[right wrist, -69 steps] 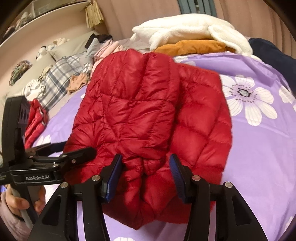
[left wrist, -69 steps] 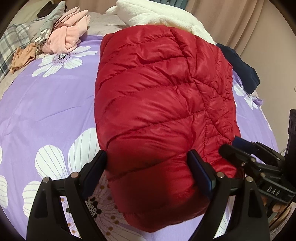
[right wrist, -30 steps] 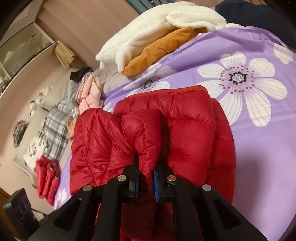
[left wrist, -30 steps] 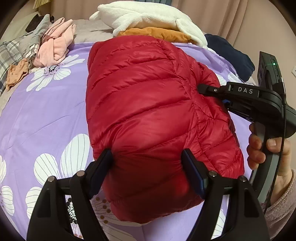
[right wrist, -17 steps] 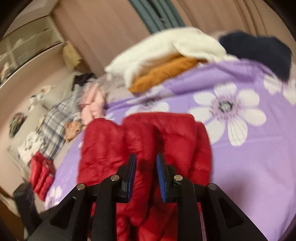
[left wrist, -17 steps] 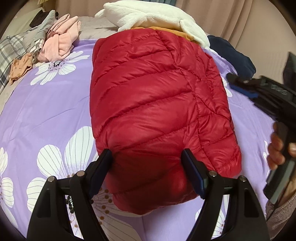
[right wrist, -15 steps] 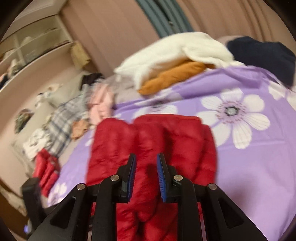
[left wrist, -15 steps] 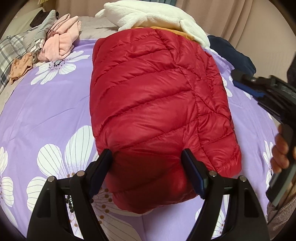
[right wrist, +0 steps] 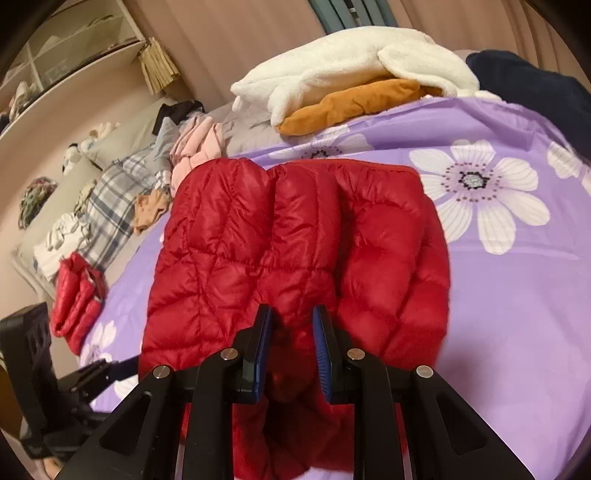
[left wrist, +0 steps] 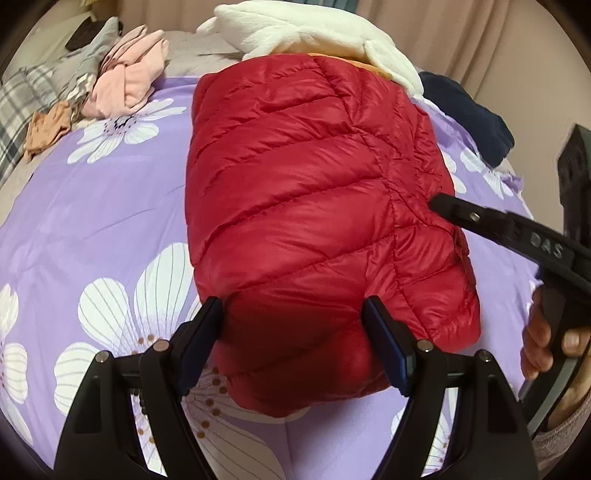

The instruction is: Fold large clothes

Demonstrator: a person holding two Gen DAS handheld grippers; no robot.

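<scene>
A red quilted puffer jacket [left wrist: 306, 192] lies folded into a thick bundle on the purple flowered bedsheet [left wrist: 92, 206]. My left gripper [left wrist: 293, 325] stands wide open over the bundle's near end. Its left finger is at the jacket's edge and its right finger lies on the fabric. In the right wrist view the jacket [right wrist: 295, 229] lies flat with two padded folds side by side. My right gripper [right wrist: 291, 328] hovers over its near edge, jaws a narrow gap apart with no fabric pinched. From the left wrist view, the right gripper [left wrist: 437, 203] reaches in at the jacket's right side, held by a hand [left wrist: 543, 343].
A white fleece [left wrist: 306, 26] over an orange garment [right wrist: 351, 103] lies at the bed's far end, with a navy garment [left wrist: 469, 110] to the right. Pink clothes [left wrist: 129, 81], a plaid cloth [right wrist: 110, 199] and a small red garment [right wrist: 74, 291] sit on the left.
My right gripper let go of the jacket fold it was pinching, parted its jaws a little and drew back. The fold now lies flat. The left gripper stayed put.
</scene>
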